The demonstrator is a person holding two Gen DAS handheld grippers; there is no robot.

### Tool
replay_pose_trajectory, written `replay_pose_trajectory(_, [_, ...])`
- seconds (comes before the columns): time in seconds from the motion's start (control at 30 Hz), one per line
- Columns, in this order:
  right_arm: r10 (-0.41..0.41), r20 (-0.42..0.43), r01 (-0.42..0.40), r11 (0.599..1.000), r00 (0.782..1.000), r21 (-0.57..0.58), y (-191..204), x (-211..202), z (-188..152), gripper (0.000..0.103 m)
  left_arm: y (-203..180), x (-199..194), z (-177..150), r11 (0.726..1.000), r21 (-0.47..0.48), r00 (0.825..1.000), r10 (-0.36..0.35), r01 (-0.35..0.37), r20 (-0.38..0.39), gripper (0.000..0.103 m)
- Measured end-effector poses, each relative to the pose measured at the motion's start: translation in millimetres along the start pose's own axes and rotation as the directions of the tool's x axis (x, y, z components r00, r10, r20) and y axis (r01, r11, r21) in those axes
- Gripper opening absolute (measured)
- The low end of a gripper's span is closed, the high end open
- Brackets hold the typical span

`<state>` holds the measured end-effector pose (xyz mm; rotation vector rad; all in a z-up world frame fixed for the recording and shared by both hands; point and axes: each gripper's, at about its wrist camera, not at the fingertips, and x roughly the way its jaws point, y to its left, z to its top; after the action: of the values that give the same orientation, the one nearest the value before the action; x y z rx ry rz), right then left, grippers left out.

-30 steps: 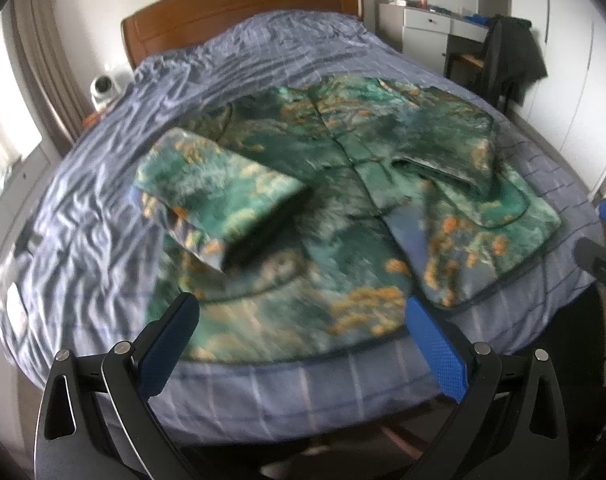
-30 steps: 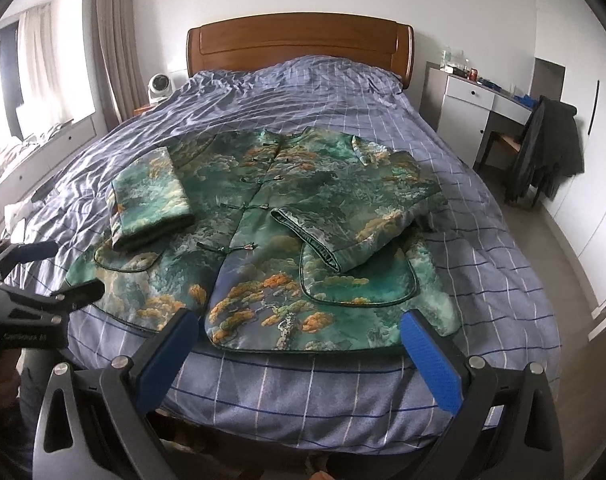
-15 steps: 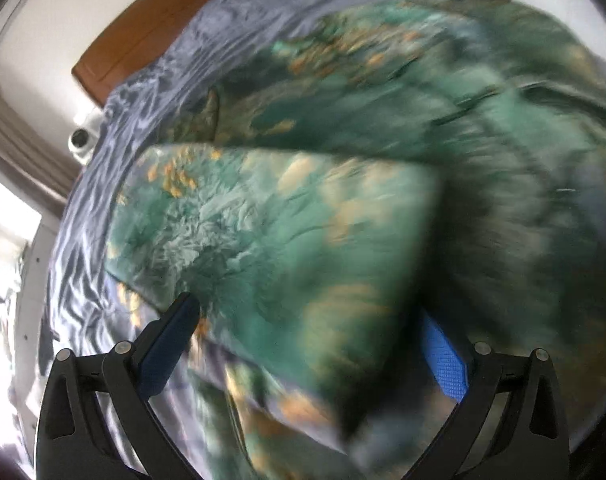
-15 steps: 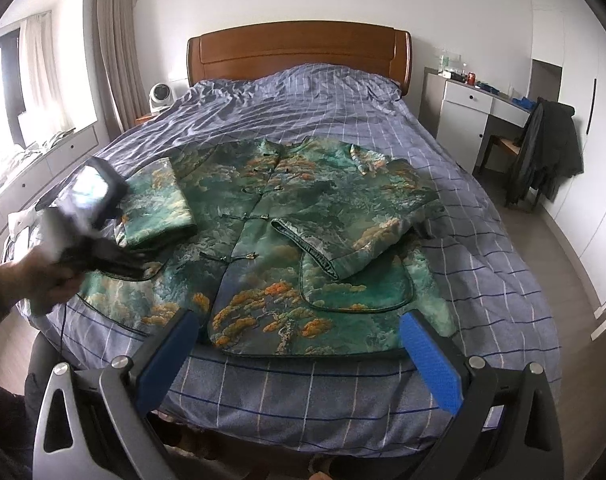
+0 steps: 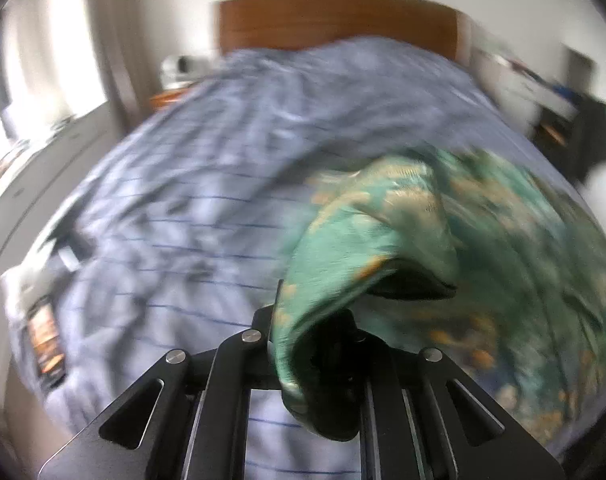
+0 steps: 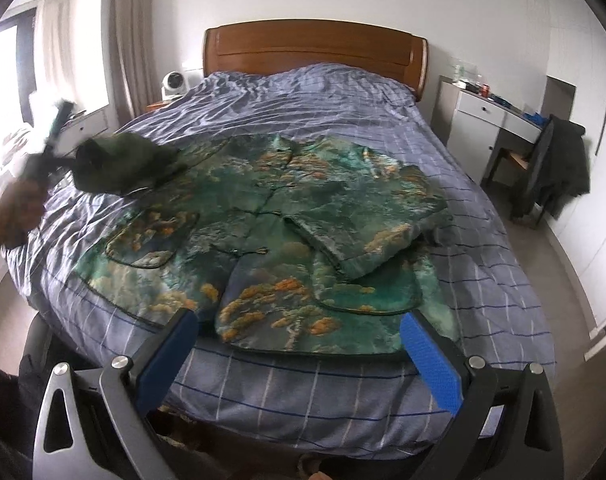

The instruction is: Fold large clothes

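A green and orange patterned jacket (image 6: 323, 220) lies spread, front up, on the blue striped bed (image 6: 343, 120). Its right sleeve (image 6: 367, 236) is folded across the chest. My left gripper (image 5: 315, 328) is closing tight on the end of the left sleeve (image 5: 363, 248), with the cloth pinched between the jaws. In the right wrist view the left gripper (image 6: 53, 148) is at the bed's left side, held in a hand, with the sleeve (image 6: 127, 160) lifted off the cover. My right gripper (image 6: 297, 328) hangs open over the foot of the bed, touching nothing.
A wooden headboard (image 6: 315, 46) stands at the far end. A white fan (image 6: 175, 84) sits on the nightstand at the left. At the right are a white desk (image 6: 491, 120) and a dark coat over a chair (image 6: 555, 168). Small items (image 5: 43, 332) lie at the bed's left edge.
My left gripper went from open above the jacket onto the folded left sleeve, closed on it and pulled it out to the left and up. The right gripper stayed put.
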<state>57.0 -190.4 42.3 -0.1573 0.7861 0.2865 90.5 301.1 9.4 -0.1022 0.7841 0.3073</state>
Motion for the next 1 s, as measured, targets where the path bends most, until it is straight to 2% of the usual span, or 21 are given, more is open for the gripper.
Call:
replay_pose_trajectory(0.03, [0.005, 0.000, -0.005, 1.000, 1.000, -0.004, 1.4, 1.0, -0.1, 0.103, 18.9, -1.3, 1.1, 0.999, -0.041, 1.000, 0.027, -0.027, 0.002, 0.012])
replay_pose_trajectory(0.1, [0.014, -0.008, -0.014, 1.000, 1.000, -0.010, 5.3, 3.1, 0.1, 0.103, 56.9, 2.8, -3.6, 0.987, -0.129, 0.996, 0.090, -0.091, -0.012, 0.021])
replay_pose_trajectory(0.13, [0.018, -0.010, -0.018, 1.000, 1.000, -0.013, 7.9, 3.5, 0.2, 0.103, 73.6, 5.8, -8.1, 0.976, -0.168, 0.990, 0.137, -0.139, -0.026, 0.034])
replay_pose_trajectory(0.17, [0.023, -0.004, -0.023, 1.000, 1.000, -0.016, 8.8, 2.8, 0.2, 0.103, 91.9, 5.6, -16.7, 0.957, -0.209, 0.979, 0.199, -0.202, -0.038, 0.045])
replay_pose_trajectory(0.23, [0.032, 0.014, -0.032, 0.999, 0.999, -0.015, 8.0, 0.0, 0.2, 0.103, 108.9, 2.2, -35.1, 0.926, -0.249, 0.959, 0.280, -0.283, -0.046, 0.053])
replay_pose_trajectory(0.33, [0.016, 0.019, -0.017, 1.000, 1.000, 0.005, -2.2, -1.2, 1.3, 0.103, 114.6, -4.4, -65.3, 0.911, -0.297, 0.958, 0.279, -0.287, -0.070, 0.066])
replay_pose_trajectory(0.4, [-0.001, 0.030, 0.001, 1.000, 1.000, 0.000, -12.7, -1.8, 4.3, 0.103, 108.9, -9.9, -83.6, 0.911, -0.317, 0.965, 0.248, -0.263, -0.088, 0.068])
replay_pose_trajectory(0.47, [-0.029, 0.060, 0.030, 0.999, 0.998, -0.023, -24.0, -3.4, 9.1, 0.103, 88.0, -16.6, -97.7, 0.922, -0.329, 0.978, 0.182, -0.205, -0.099, 0.068])
replay_pose_trajectory(0.53, [-0.061, 0.120, 0.070, 0.995, 0.991, -0.071, -37.6, -3.1, 19.1, 0.103, 61.7, -20.3, -104.6, 0.937, -0.323, 0.990, 0.114, -0.135, -0.082, 0.073])
replay_pose_trajectory(0.6, [-0.050, 0.157, 0.073, 0.987, 0.986, -0.145, -46.6, 7.2, 30.1, 0.103, 36.9, -31.3, -108.8, 0.948, -0.306, 0.996, 0.074, -0.086, -0.051, 0.079])
replay_pose_trajectory(0.67, [0.043, 0.112, -0.014, 0.969, 0.993, -0.246, -51.1, 35.2, 40.7, 0.103, 4.5, -37.6, -107.0, 0.958, -0.284, 1.000, 0.021, -0.027, -0.023, 0.083])
replay_pose_trajectory(0.73, [0.092, 0.003, -0.087, 0.946, 0.996, -0.312, -51.4, 79.8, 47.0, 0.103, -31.6, -40.7, -105.9, 0.963, -0.264, 0.998, -0.055, 0.053, 0.002, 0.084])
replay_pose_trajectory(0.77, [0.082, -0.052, -0.095, 0.933, 0.995, -0.347, -48.4, 105.2, 49.6, 0.103, -41.4, -40.0, -106.0, 0.964, -0.255, 0.997, -0.074, 0.074, 0.009, 0.084])
replay_pose_trajectory(0.8, [0.070, -0.074, -0.093, 0.923, 0.995, -0.374, -44.5, 120.5, 50.1, 0.103, -59.6, -42.4, -106.7, 0.967, -0.233, 0.995, -0.098, 0.099, 0.017, 0.084])
replay_pose_trajectory(0.93, [-0.005, -0.133, -0.066, 0.849, 0.991, -0.525, -20.0, 191.3, 52.8, 0.102, -99.0, -47.8, -117.0, 0.984, -0.135, 0.993, -0.116, 0.115, 0.000, 0.084])
replay_pose_trajectory(1.0, [-0.025, -0.152, -0.060, 0.848, 0.988, -0.526, -20.3, 215.9, 53.7, 0.100, -107.0, -50.8, -123.6, 0.988, -0.099, 0.993, -0.118, 0.116, -0.022, 0.084])
